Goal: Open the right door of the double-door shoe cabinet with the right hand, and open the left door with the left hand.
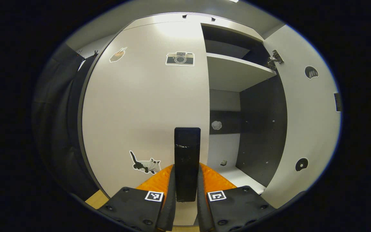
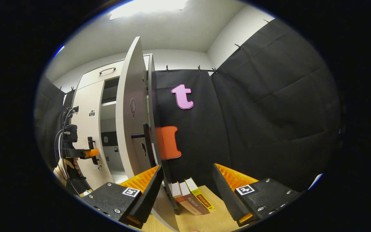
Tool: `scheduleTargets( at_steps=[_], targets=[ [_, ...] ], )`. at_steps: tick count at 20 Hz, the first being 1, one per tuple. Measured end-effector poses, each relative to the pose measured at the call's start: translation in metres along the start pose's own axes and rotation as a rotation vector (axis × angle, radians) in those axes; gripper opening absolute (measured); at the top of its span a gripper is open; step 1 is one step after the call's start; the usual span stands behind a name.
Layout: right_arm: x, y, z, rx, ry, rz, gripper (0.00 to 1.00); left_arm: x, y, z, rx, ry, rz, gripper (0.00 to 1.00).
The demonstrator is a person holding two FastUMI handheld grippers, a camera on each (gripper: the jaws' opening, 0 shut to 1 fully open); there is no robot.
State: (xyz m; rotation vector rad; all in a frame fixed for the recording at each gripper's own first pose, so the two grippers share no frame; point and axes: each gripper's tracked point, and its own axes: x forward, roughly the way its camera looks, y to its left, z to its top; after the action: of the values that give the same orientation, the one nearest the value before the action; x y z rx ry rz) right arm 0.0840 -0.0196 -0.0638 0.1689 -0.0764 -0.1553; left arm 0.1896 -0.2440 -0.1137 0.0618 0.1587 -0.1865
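Left gripper view: faces the shoe cabinet (image 1: 172, 22) head-on. Left door (image 1: 140, 106) shut and flush, right door (image 1: 304, 122) swung wide, baring a dark interior with one pale shelf (image 1: 237, 69) across it and a hinge (image 1: 275, 59) at the upper corner. Stickers counted here: three on the left door, namely a camera (image 1: 180, 59), a cat (image 1: 145, 165) and a small one near the top left; two dark ones on the inner face of the right door.

Right gripper view: takes the cabinet from off to the side, right door (image 2: 130, 116) seen nearly edge-on, its black handle (image 2: 142, 135) jutting out. Three books (image 2: 190, 195) standing together on the wooden floor beside the door's lower edge. Farther off at the left, the other hand-held gripper on the left door's handle, a hand (image 2: 64, 166) below it, cables trailing above.

Left hand-held gripper (image 1: 187, 180): fingers drawn close, pinching the upright black handle (image 1: 187, 158) of the left door from both sides.

Right hand-held gripper (image 2: 187, 190): fingers spread wide, holding nothing, near the bottom edge of the open right door; contact with the door impossible to judge.

Two doors, two handles, two hand-held grippers.
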Motion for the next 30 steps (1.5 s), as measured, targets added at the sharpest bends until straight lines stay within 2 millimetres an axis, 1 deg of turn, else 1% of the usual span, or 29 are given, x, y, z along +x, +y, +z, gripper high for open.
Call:
scheduleTargets(
  at_steps=[1,2,3,4,5,6,7,8,9,10,12,13,16,20,23,25,26,30],
  targets=[
    [-0.001,0.0,0.0,-0.001,0.001,-0.001,0.92,-0.001,0.002,-0.002,0.01,0.002,-0.009,0.31],
    [-0.002,0.002,0.0,0.0,0.004,0.002,0.92,-0.003,0.002,-0.001,0.021,0.003,-0.019,0.31],
    [-0.002,0.002,-0.001,0.0,0.009,0.002,0.92,-0.003,0.002,-0.002,0.031,0.008,-0.029,0.27],
    [-0.002,0.003,0.0,0.001,0.012,0.003,0.92,-0.003,0.002,-0.002,0.028,0.011,-0.04,0.24],
    [-0.003,0.005,0.002,0.001,0.008,0.004,0.92,-0.006,0.002,-0.002,0.02,0.011,-0.049,0.24],
    [-0.004,0.007,0.004,-0.005,0.002,0.003,0.92,-0.009,0.003,-0.001,0.014,0.007,-0.055,0.19],
    [-0.005,0.008,0.007,-0.016,-0.006,-0.001,0.92,-0.013,0.003,-0.003,0.015,0.007,-0.068,0.15],
    [-0.006,0.01,0.009,-0.026,-0.012,-0.004,0.92,-0.019,0.004,-0.003,0.014,0.007,-0.083,0.15],
    [-0.008,0.013,0.012,-0.03,-0.019,-0.007,0.92,-0.03,0.004,-0.003,0.011,0.005,-0.103,0.13],
    [-0.011,0.019,0.015,-0.028,-0.027,-0.002,0.92,-0.04,0.005,-0.002,-0.003,0.003,-0.121,0.13],
    [-0.017,0.036,0.019,-0.023,-0.037,0.02,0.92,-0.051,0.008,-0.003,-0.02,-0.002,-0.16,0.13],
    [-0.02,0.039,0.019,-0.023,-0.037,0.028,0.92,-0.058,0.009,-0.004,-0.025,-0.002,-0.177,0.13],
    [-0.025,0.059,0.021,-0.037,-0.041,0.045,0.92,-0.081,0.016,-0.003,-0.022,-0.004,-0.207,0.13],
    [-0.028,0.094,0.028,-0.038,-0.055,0.098,0.93,-0.107,0.026,0.0,-0.028,-0.02,-0.238,0.13],
    [-0.024,0.115,0.029,-0.052,-0.057,0.127,0.92,-0.125,0.039,-0.002,-0.029,-0.024,-0.244,0.13],
    [-0.023,0.128,0.028,-0.056,-0.059,0.148,0.92,-0.139,0.048,0.002,-0.024,-0.028,-0.246,0.13],
    [-0.024,0.134,0.027,-0.055,-0.058,0.159,0.92,-0.146,0.055,0.005,-0.026,-0.029,-0.249,0.13],
    [-0.024,0.157,0.022,-0.057,-0.054,0.192,0.92,-0.172,0.084,0.006,-0.035,-0.047,-0.251,0.13]
  ],
)
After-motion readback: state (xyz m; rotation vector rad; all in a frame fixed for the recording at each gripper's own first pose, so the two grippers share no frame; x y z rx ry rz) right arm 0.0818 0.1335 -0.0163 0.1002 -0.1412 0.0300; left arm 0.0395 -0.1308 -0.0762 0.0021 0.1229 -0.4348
